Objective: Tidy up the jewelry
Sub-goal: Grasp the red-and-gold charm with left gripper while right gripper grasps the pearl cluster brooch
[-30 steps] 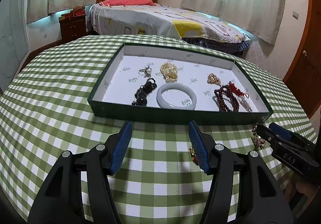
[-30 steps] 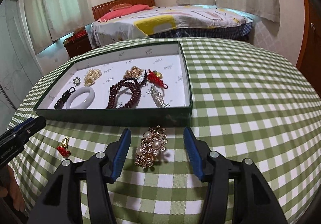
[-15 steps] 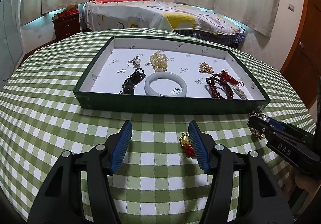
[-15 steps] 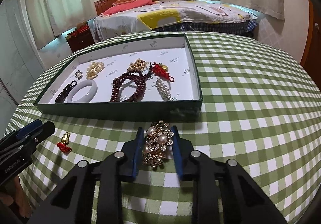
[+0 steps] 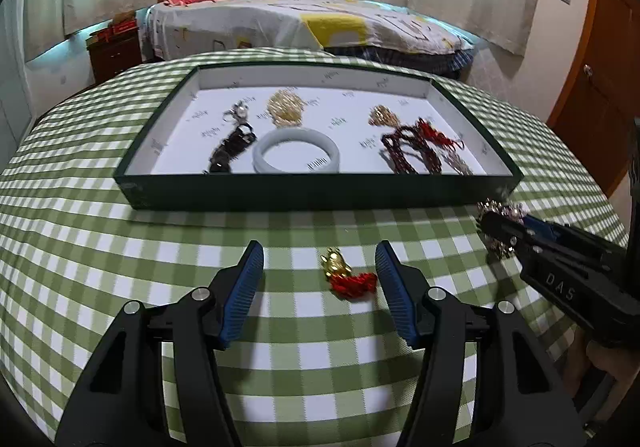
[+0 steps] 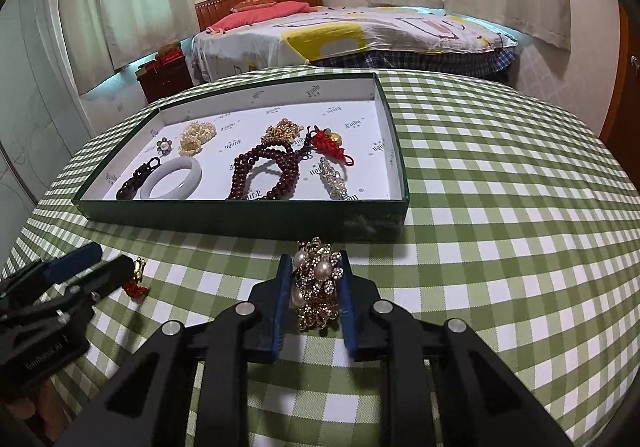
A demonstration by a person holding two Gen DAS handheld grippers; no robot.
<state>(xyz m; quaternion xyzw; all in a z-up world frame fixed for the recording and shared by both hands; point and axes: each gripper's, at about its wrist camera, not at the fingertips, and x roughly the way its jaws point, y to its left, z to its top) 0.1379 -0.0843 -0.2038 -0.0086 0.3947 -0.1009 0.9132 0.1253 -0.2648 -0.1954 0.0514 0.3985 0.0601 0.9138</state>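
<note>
Two pieces lie outside the tray, and each of my claws has one. My right gripper (image 6: 312, 289) is closed on the pearl brooch (image 6: 318, 283), which sits low in the middle of the right wrist view, its long axis running along my fingers toward the green tray (image 6: 240, 215). I cannot tell whether it is clear of the checked tablecloth (image 6: 500, 207). The tray's near wall stands just beyond the brooch, so I judge the coming move to be up and forward over that wall.

My left gripper (image 5: 320, 283) is spread wide around the small gold and red charm (image 5: 346, 275), which lies on the cloth nearer my right-hand finger than the left, its long axis slanting across the gap.

Inside the tray, from left to right in the left wrist view: a dark clip (image 5: 230, 149), a pale bangle (image 5: 296, 157), a cream bead cluster (image 5: 285, 109) behind it, then dark red beads (image 5: 412, 153) with a red tassel.
</note>
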